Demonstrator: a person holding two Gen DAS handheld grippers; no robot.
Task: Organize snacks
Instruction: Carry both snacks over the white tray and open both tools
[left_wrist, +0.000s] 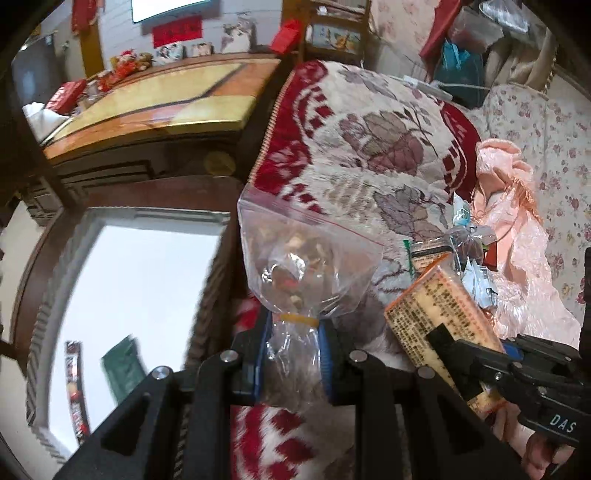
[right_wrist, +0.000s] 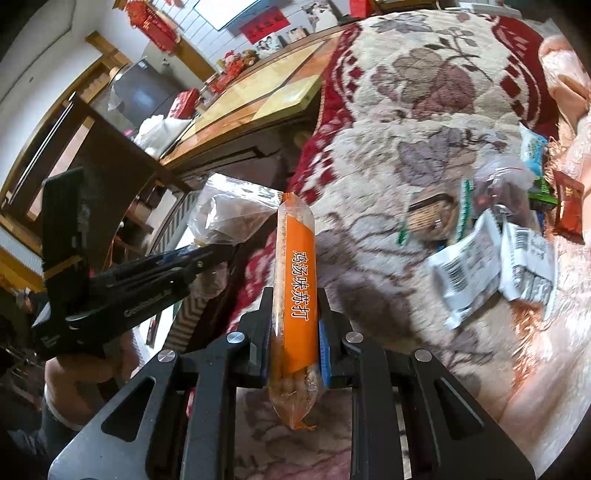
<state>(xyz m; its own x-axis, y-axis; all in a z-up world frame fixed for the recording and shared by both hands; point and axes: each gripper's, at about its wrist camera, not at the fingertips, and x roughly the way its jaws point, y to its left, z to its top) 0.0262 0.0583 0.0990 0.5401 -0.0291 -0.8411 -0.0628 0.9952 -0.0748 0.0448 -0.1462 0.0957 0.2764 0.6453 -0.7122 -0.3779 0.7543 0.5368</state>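
My left gripper (left_wrist: 293, 354) is shut on the neck of a clear zip bag of mixed snacks (left_wrist: 306, 266), just below its yellow rubber band, and holds it above the patterned sofa blanket (left_wrist: 369, 129). My right gripper (right_wrist: 293, 332) is shut on an orange cracker packet (right_wrist: 297, 280) that stands upright between its fingers. In the left wrist view that packet (left_wrist: 439, 310) and the right gripper (left_wrist: 443, 341) appear at the lower right. In the right wrist view the left gripper (right_wrist: 218, 254) and its zip bag (right_wrist: 229, 214) sit to the left of the packet.
A loose heap of snack packets (right_wrist: 491, 243) lies on the blanket at the right, beside pink fabric (left_wrist: 524, 258). Left of the sofa is a white-topped table (left_wrist: 140, 288) bearing a green packet (left_wrist: 122, 369) and a long red one (left_wrist: 75, 391). A wooden cabinet (left_wrist: 155, 99) stands behind.
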